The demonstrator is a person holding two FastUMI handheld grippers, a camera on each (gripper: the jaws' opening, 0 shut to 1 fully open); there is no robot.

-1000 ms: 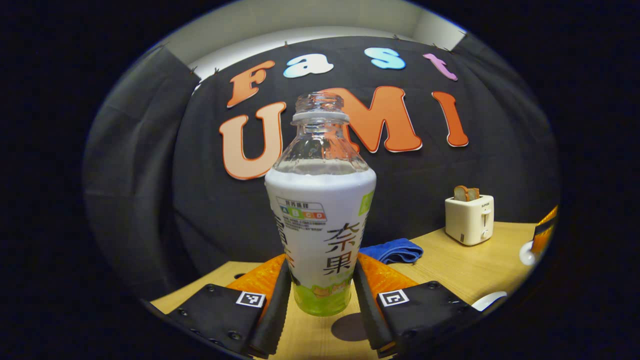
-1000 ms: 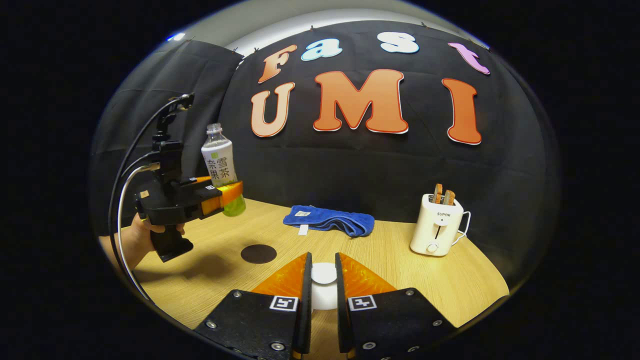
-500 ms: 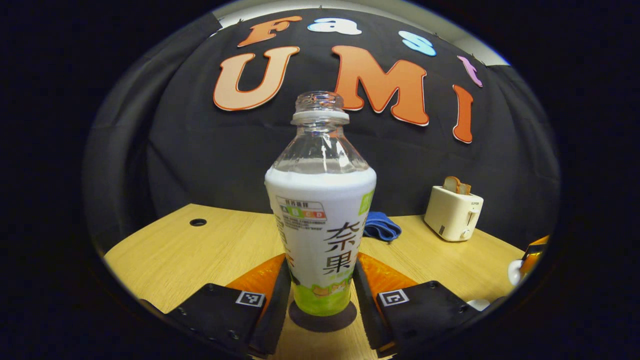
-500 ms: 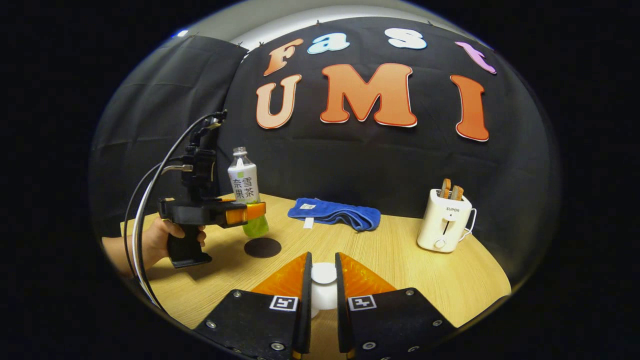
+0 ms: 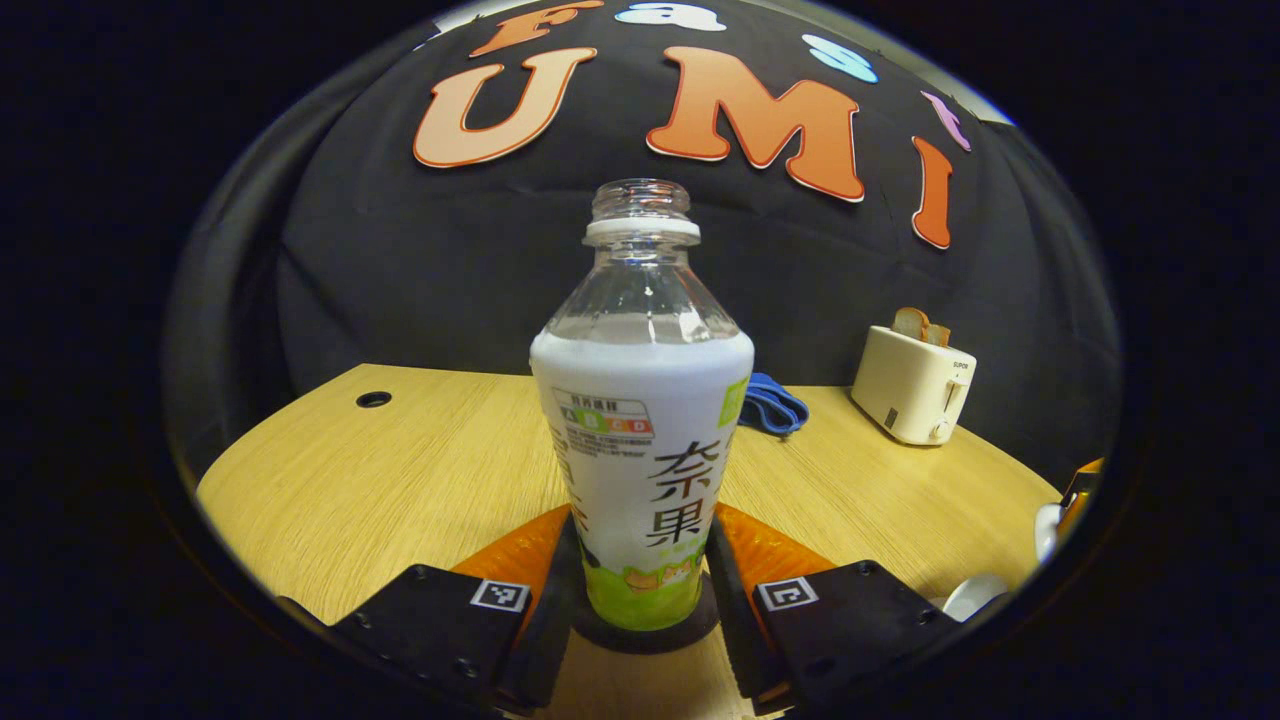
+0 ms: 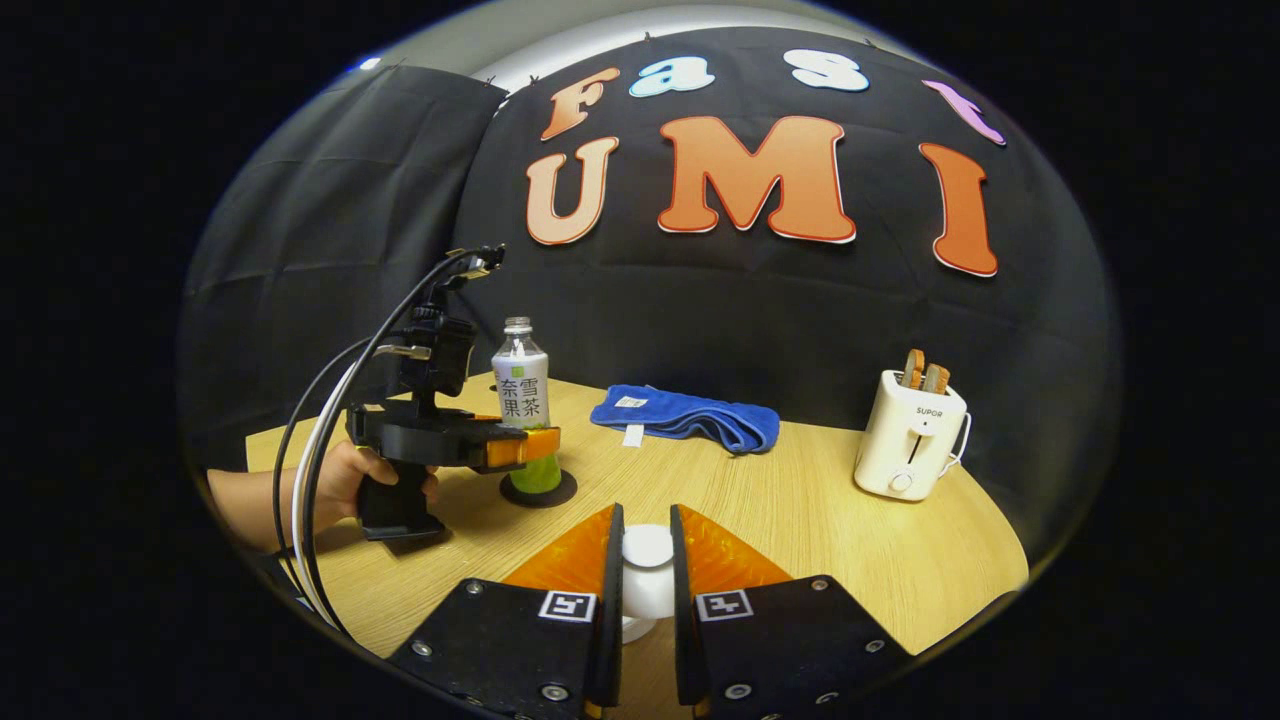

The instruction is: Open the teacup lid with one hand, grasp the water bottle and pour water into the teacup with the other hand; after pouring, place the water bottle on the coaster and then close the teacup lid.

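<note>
Left gripper view now has the water bottle (image 5: 641, 420) standing upright on the dark round coaster (image 5: 645, 632), where a second ago it hung in the air above the table (image 5: 400, 470) with the coaster off to one side below it. The left gripper (image 5: 640, 585) still clasps the bottle low on its body, one finger pressed to each side. The bottle is clear plastic with a ribbed shoulder, an open threaded neck without a cap, and a smooth white and green sleeve wrapped round its lower part.

In the right gripper view the bottle (image 6: 522, 400) stands on the coaster (image 6: 538, 490) at the left of the pale wood-grain table (image 6: 800, 520), with a hand (image 6: 350, 480) round the left gripper's handle; earlier it was raised well clear of the tabletop. The right gripper (image 6: 645, 585) keeps its fingers pinched on the round white knob of the teacup lid (image 6: 647, 560), as before. A soft blue towel (image 6: 690, 420) lies folded near the back wall, and a glossy cream toaster (image 6: 910, 440) with two slices of bread stands to the right
</note>
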